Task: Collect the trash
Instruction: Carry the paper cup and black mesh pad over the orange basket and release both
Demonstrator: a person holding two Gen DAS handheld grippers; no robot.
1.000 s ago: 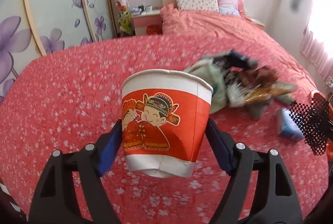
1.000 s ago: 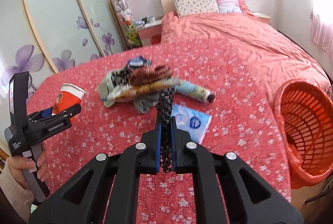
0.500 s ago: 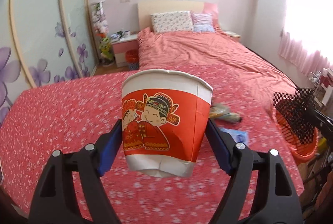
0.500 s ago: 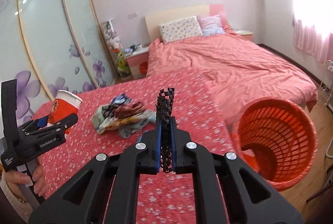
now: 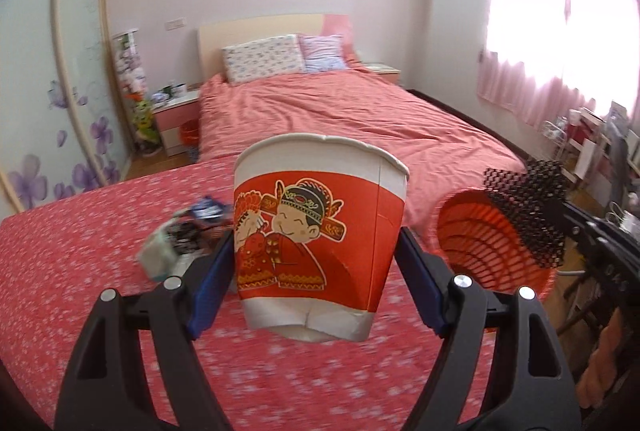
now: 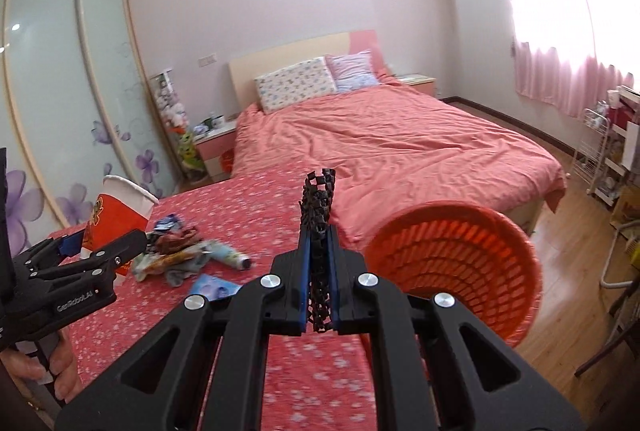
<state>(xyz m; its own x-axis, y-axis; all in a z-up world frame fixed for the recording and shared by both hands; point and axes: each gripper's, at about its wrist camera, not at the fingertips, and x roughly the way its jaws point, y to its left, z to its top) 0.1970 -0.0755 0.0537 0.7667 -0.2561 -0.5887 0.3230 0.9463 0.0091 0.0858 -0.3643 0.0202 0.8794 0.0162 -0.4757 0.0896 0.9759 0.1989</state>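
Over the bench edge: both grippers have swung from the trash pile (image 6: pixel 188 259) toward the orange basket (image 6: pixel 460 263), so dropping looks next.
Left gripper (image 5: pixel 316 267): jaws wide, clamped on the upright paper cup (image 5: pixel 320 235).
Right gripper (image 6: pixel 320 271): jaws closed, pinching black mesh (image 6: pixel 318 207) beside the basket.

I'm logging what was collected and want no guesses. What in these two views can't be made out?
- Paper cup, left wrist view: its inside is unseen, the rim tips away.
- Orange basket, both views: the bottom is hidden by its own wall and the right tool.
- Trash pile, both views: motion blur, items unidentifiable; the cup hides part.
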